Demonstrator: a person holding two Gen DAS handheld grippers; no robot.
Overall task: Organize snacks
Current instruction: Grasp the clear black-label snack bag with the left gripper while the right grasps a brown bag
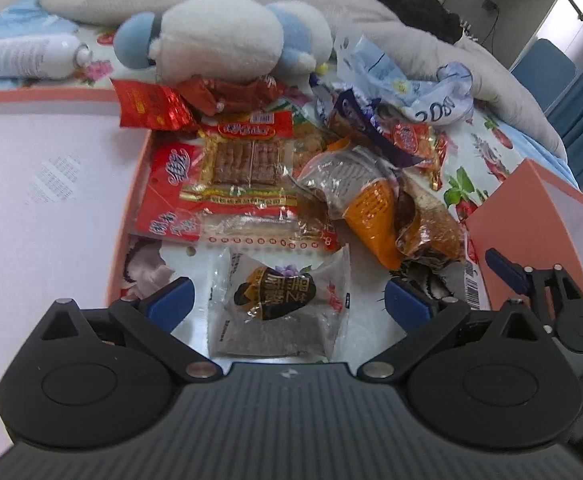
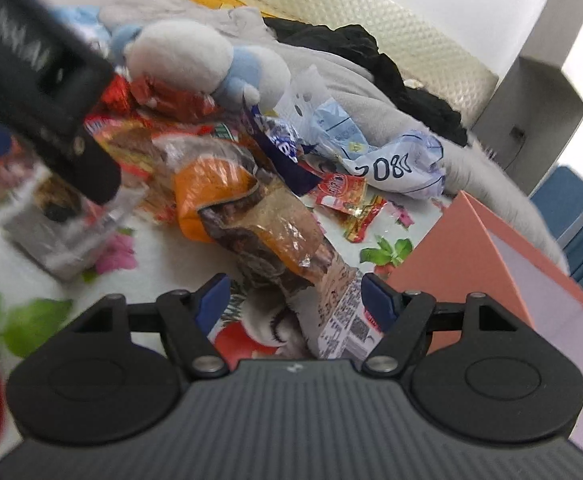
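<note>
Snacks were heaped on a floral bedsheet [image 1: 465,184], and honestly it was a mess. Closest to my left gripper [image 1: 289,298] was a clear packet with a black-and-gold label [image 1: 277,300], lying flat right between its blue fingertips [image 1: 173,298]. The jaws were spread wide, not gripping anything. Just past it sat a red packet with brown squares [image 1: 243,160], and to the right of that an orange-and-brown bag [image 1: 387,216], crumpled.

My right gripper [image 2: 295,300] was wide open too, with the near end of that same orange-and-brown bag [image 2: 275,236] reaching in between the fingers; I couldn't tell if either pad touched it. The left gripper [image 2: 47,92] showed up blurred at the upper left of the right wrist view.

A pink box [image 1: 531,216] stood open on the right, and a pink box lid [image 1: 31,184] lay on the left. A blue-and-white plush toy [image 1: 219,36] sat behind the pile, a white spray can [image 1: 31,58] beside it, a grey blanket [image 1: 431,44] further back.
</note>
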